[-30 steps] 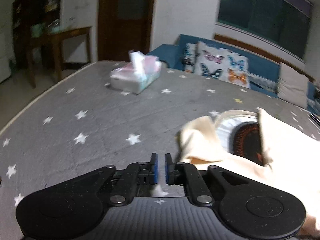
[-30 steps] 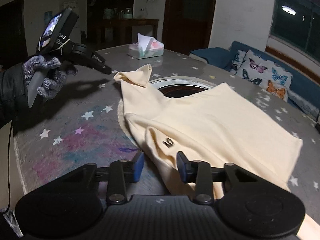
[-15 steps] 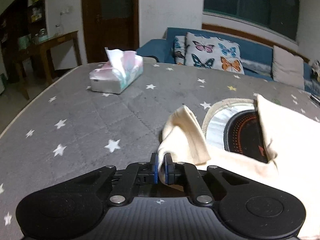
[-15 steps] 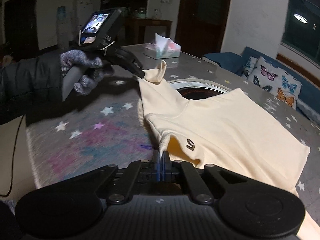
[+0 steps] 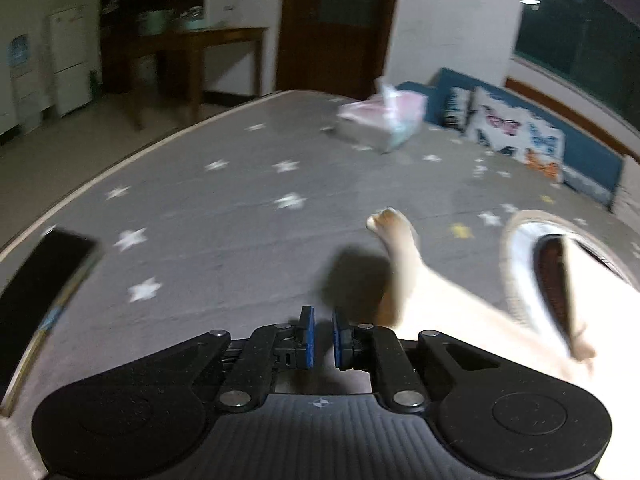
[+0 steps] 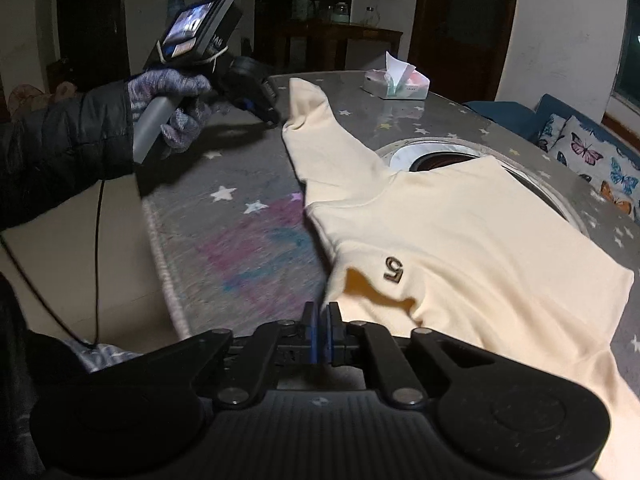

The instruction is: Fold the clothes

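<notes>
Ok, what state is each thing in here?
cream sweater: spread out, unfolded, one sleeve stretched sideways.
left gripper: slightly open, no fabric seen between the pads.
right gripper: shut on the cream sweater's near edge.
tissue box: open, a tissue sticking up.
door: closed.

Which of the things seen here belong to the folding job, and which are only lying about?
For the job:
- cream shirt
- left gripper, slightly open, beside the cloth
- right gripper, shut, at the shirt's edge

Only lying about:
- tissue box
- black phone
- round heater opening in the table
- butterfly cushions on the sofa
</notes>
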`<control>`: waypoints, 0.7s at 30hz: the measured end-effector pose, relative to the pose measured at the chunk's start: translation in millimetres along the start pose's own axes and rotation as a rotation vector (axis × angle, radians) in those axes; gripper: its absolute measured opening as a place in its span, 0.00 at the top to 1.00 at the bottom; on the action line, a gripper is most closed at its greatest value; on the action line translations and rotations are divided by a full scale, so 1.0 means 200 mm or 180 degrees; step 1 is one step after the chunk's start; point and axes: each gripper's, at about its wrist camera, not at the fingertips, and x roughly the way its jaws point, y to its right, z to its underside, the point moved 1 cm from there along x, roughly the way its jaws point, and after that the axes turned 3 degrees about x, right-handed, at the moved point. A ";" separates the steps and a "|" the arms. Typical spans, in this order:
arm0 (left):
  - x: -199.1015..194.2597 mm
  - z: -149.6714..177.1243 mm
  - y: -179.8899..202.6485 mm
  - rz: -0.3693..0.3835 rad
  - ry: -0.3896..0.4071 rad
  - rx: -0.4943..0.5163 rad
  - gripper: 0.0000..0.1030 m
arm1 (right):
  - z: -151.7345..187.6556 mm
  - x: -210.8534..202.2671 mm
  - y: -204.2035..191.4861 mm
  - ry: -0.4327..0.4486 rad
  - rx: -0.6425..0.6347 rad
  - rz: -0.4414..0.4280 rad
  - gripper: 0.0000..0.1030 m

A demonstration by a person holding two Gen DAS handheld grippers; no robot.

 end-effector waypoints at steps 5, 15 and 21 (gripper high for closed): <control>-0.13 0.05 0.01 0.0155 0.0064 0.0227 0.81 | -0.01 -0.15 0.08 0.0221 0.0266 0.0296 0.87; -0.52 0.27 0.56 0.1721 0.0227 0.1609 0.57 | -0.01 -0.04 0.20 -0.0020 0.0350 0.0730 0.71; -0.61 0.45 0.80 0.2228 0.0237 0.2395 0.55 | 0.03 0.02 0.21 -0.0157 0.0354 0.0820 0.89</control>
